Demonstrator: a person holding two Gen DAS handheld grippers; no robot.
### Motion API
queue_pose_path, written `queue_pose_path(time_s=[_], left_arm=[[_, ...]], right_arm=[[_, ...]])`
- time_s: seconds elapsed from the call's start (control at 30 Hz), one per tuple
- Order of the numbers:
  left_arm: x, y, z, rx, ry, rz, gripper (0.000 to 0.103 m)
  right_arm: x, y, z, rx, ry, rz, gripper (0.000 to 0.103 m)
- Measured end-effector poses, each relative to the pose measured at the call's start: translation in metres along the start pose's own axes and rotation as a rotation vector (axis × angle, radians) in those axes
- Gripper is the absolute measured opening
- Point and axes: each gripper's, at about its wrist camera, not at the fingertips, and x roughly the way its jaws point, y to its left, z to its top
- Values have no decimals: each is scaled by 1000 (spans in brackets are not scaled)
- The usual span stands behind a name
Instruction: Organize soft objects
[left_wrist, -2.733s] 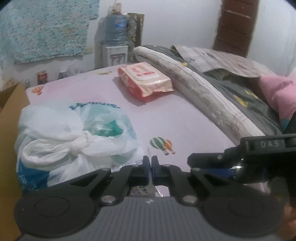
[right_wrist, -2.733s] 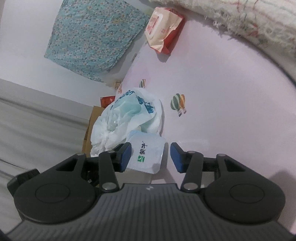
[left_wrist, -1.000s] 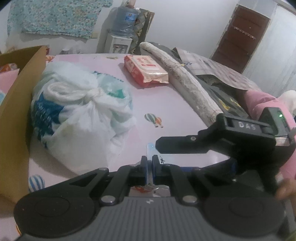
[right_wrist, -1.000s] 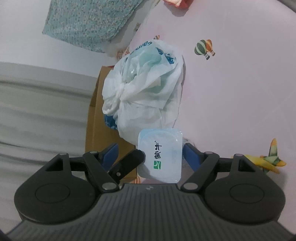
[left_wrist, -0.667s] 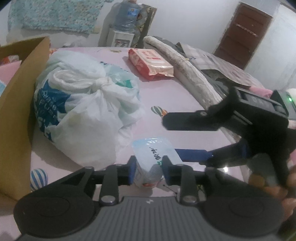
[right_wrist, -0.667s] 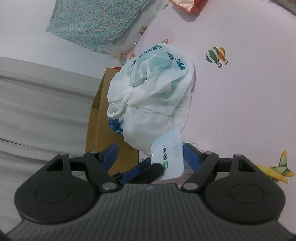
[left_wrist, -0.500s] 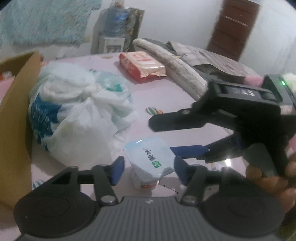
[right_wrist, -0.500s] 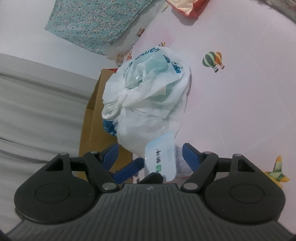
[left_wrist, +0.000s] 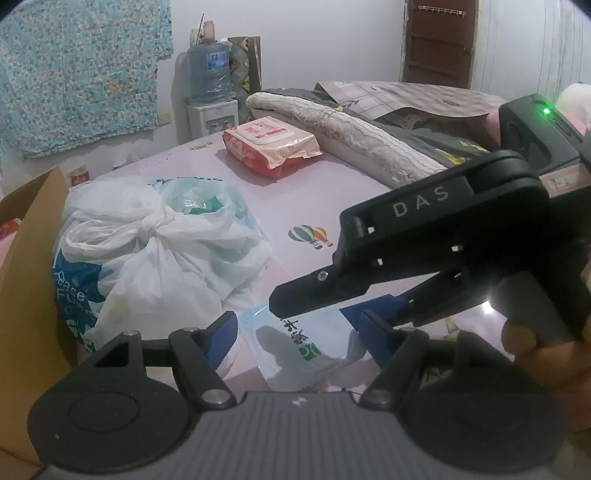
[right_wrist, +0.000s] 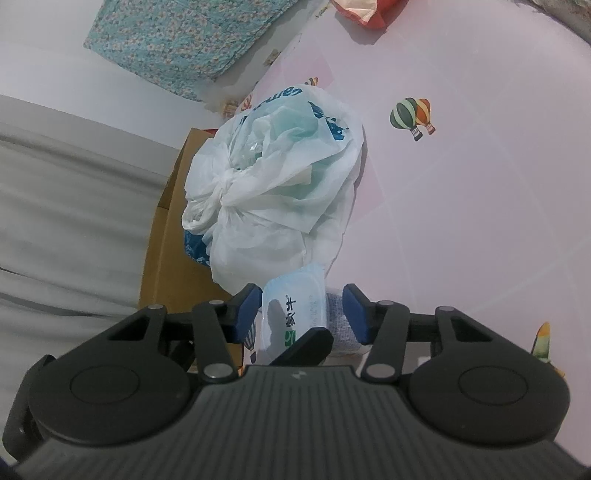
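Beside the knotted plastic bag (left_wrist: 155, 254), on its near right, the small sealed cup (left_wrist: 303, 347) now lies loose on the pink bedsheet (left_wrist: 306, 192); a second ago my left gripper (left_wrist: 295, 332) was pinched shut on its foil rim. Since then I have spread those jaws wide, and the blue pads stand clear on either side of the cup, touching nothing. My right gripper (right_wrist: 301, 308) is likewise wide open around the same cup (right_wrist: 291, 314), holding nothing, one of its fingers crossing above the lid in the left view. Left of the bag stands the cardboard box (left_wrist: 29, 295), its wall against the bag. Right of the bag the sheet runs bare past the balloon print (left_wrist: 310, 236) toward the wet-wipes pack (left_wrist: 269, 146).
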Motion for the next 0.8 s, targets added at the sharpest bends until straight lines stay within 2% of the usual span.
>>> queue_pose_path(time_s=[0.17, 0.4, 0.8], left_arm=[[0, 0, 0, -2, 1, 1, 74], [-2, -3, -5, 26, 9, 7, 81], [2, -3, -7, 23, 15, 17, 80]], right_arm=[[1, -3, 0, 12, 0, 8, 50], [3, -3, 0, 19, 7, 5, 50], [4, -3, -1, 19, 8, 3, 51]])
